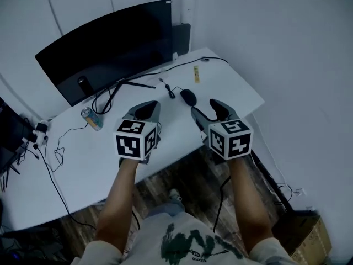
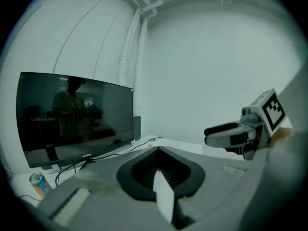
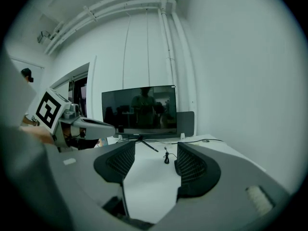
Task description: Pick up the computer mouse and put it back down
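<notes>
A black computer mouse (image 1: 188,96) lies on the white desk (image 1: 237,90), its cable running back toward the monitor. My right gripper (image 1: 207,108) hovers just in front of the mouse and slightly to its right, open with nothing between its pads. In the right gripper view the right gripper (image 3: 155,150) shows bare desk and a thin cable (image 3: 166,157) through the gap; the mouse is not visible there. My left gripper (image 1: 145,110) is held over the desk to the left of the mouse, shut and empty. In its own view the left gripper (image 2: 161,154) has its pads together.
A dark curved monitor (image 1: 110,46) stands at the back of the desk. A drink can (image 1: 92,118) sits to the left of my left gripper. A small yellow item (image 1: 196,73) lies beyond the mouse. Cables trail over the desk's left part. A cardboard box (image 1: 311,236) is on the floor.
</notes>
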The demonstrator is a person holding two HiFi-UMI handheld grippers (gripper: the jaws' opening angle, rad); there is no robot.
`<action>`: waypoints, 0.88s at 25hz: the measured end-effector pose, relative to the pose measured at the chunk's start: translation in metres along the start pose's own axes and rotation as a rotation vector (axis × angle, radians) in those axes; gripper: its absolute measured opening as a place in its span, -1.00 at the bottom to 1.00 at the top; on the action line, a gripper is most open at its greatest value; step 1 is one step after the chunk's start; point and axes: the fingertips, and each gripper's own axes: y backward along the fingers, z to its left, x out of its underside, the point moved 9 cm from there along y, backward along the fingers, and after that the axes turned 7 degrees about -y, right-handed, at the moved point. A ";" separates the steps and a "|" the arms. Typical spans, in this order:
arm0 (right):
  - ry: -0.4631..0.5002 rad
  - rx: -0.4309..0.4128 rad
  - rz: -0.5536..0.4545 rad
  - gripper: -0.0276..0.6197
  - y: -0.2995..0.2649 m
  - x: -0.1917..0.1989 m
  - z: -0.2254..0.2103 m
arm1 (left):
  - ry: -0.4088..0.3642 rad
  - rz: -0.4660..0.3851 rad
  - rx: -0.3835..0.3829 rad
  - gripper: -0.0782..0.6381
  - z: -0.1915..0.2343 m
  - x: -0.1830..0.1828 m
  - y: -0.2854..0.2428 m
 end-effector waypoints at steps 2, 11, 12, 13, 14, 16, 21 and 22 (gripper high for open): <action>-0.002 -0.001 0.009 -0.11 -0.019 -0.005 -0.007 | 0.005 0.004 -0.006 -0.78 0.014 -0.002 -0.014; 0.031 0.004 0.049 -0.07 -0.089 -0.021 -0.021 | 0.036 0.017 -0.016 -0.78 0.064 -0.001 -0.060; 0.033 0.005 0.053 -0.05 -0.096 -0.023 -0.023 | 0.040 0.016 -0.018 -0.78 0.069 -0.001 -0.064; 0.035 0.005 0.057 0.00 -0.102 -0.024 -0.023 | 0.043 0.015 -0.020 -0.78 0.074 0.000 -0.067; 0.039 0.006 0.062 0.00 -0.108 -0.025 -0.024 | 0.046 0.015 -0.022 -0.78 0.079 0.001 -0.070; 0.050 0.009 0.067 0.00 -0.117 -0.028 -0.025 | 0.054 0.017 -0.021 -0.78 0.086 0.003 -0.077; 0.065 0.025 0.076 0.00 -0.131 -0.031 -0.034 | 0.053 0.031 -0.007 -0.78 0.089 0.009 -0.092; 0.061 0.025 0.073 0.01 -0.132 -0.032 -0.036 | 0.052 0.033 -0.008 -0.78 0.089 0.009 -0.094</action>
